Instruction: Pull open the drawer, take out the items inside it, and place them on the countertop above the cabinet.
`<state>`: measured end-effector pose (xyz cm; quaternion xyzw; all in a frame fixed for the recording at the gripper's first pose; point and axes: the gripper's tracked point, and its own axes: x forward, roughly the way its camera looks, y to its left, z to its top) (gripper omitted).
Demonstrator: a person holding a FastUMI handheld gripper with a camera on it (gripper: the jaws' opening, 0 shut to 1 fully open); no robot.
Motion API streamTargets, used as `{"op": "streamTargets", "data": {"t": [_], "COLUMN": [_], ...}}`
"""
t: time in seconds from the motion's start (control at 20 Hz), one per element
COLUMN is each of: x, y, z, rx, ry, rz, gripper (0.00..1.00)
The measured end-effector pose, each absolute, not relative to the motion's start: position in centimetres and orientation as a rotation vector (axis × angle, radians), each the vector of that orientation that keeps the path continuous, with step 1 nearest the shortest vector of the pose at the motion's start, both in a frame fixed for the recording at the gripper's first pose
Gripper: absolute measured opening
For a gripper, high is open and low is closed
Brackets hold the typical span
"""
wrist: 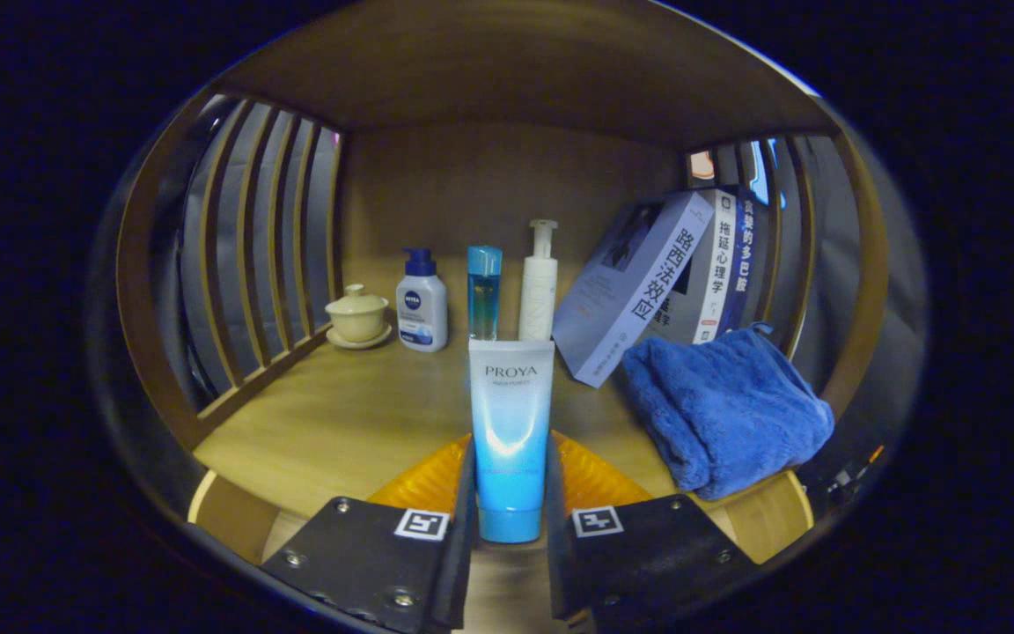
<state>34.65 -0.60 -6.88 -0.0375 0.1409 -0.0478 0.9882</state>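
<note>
While the wooden shelf spreads wide under a plank roof, with slatted side walls at nine and three o'clock, the books are the biggest items on it: several volumes leaning to the left at about two o'clock from the fingers, well beyond them. Just in front of the books, at roughly two to three o'clock, a blue towel lies crumpled in a heap, its lower edge near the shelf's front lip.

Next in size, the tube stands upright between the two fingers of the gripper, cap end down at six o'clock. Both fingers press on its sides, so the gripper is closed narrowly around the tube and holds it. Whether the tube's base touches the shelf, I cannot tell.

Behind the tube, along the back wall at twelve o'clock, three smaller containers stand in a row: a white pump bottle at the right, a slim blue bottle in the middle, and a squat white lotion bottle with a dark pump at eleven o'clock. Smallest of all, a cream lidded cup on its saucer sits at ten o'clock, just beside the left slats.
</note>
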Motion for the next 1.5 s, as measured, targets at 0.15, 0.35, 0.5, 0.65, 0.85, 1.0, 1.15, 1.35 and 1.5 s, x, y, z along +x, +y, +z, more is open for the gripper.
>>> {"op": "streamTargets", "data": {"t": [0.15, 0.35, 0.5, 0.65, 0.85, 1.0, 1.15, 1.35, 1.5], "x": [36.1, 37.4, 37.3, 36.7, 34.4, 31.9, 28.7, 23.7, 19.8], "y": [-1.0, -1.4, -1.4, -0.8, -0.2, 0.1, 0.8, 2.3, 3.2], "z": [-7.1, -8.3, -8.7, -8.0, -6.0, -3.9, -2.2, -0.2, 0.8], "rx": [-0.024, -0.015, -0.05, -0.099, -0.137, -0.181, -0.194, -0.178, -0.135], "ry": [0.281, 0.313, 0.314, 0.287, 0.264, 0.223, 0.211, 0.202, 0.195], "rz": [-0.119, -0.135, -0.136, -0.107, -0.082, -0.06, -0.033, 0.02, 0.045], "gripper": [0.36, 0.39, 0.43, 0.58, 0.88, 0.99, 0.99, 0.98, 0.98]}}
